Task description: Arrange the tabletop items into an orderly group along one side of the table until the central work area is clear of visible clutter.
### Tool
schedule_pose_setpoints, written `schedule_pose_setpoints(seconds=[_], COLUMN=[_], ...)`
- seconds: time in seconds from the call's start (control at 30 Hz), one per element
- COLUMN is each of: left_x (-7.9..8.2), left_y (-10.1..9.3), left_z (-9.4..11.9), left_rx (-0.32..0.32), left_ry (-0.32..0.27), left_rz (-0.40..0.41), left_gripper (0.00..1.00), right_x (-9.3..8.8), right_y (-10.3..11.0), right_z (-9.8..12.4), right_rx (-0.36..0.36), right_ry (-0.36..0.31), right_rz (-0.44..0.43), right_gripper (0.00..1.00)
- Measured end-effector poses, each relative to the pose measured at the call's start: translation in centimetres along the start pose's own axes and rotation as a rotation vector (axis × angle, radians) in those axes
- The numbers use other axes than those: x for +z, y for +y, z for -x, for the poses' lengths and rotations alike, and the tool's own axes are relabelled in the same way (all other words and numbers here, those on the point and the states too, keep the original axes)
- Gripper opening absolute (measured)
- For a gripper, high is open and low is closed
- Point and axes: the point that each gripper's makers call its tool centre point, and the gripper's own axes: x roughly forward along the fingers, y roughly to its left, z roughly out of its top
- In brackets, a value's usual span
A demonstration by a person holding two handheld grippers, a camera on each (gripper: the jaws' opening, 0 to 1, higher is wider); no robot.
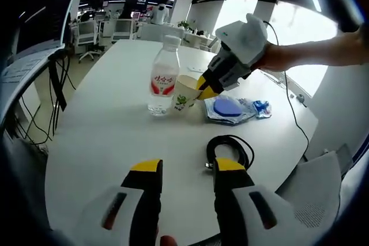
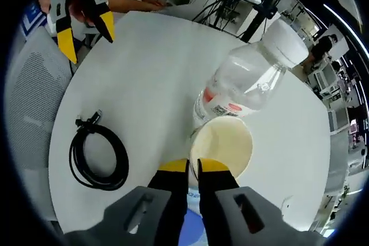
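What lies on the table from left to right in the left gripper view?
Bottle → paper cup → coiled cable (nearer the camera) → blue packet.

We saw a red-and-white label on the water bottle (image 1: pixel 163 76) with red characters too blurred to read, a green cartoon print on the paper cup (image 1: pixel 185 93) without legible words, fine print on the bottle label in the right gripper view too small to make out
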Motion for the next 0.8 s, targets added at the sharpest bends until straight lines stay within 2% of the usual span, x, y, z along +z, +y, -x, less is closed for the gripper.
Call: schedule_pose_setpoints(seconds=[0.5, 0.8], left_x=[-0.08, -0.02], left_y=[-0.04, -0.02], left_z=[0.10, 0.29], left_rx=[-0.003, -0.003], left_ry=[-0.003, -0.008], left_rz=[0.008, 0.009], left_gripper=[0.34, 0.34], right_x=[1.01, 0.49], right_y=[0.44, 0.75], right_z=[0.14, 0.24], right_rx=[0.009, 0.011], right_ry=[-0.042, -0.018], right_rz=[-0.028, -0.003], right_gripper=[0.00, 0.00])
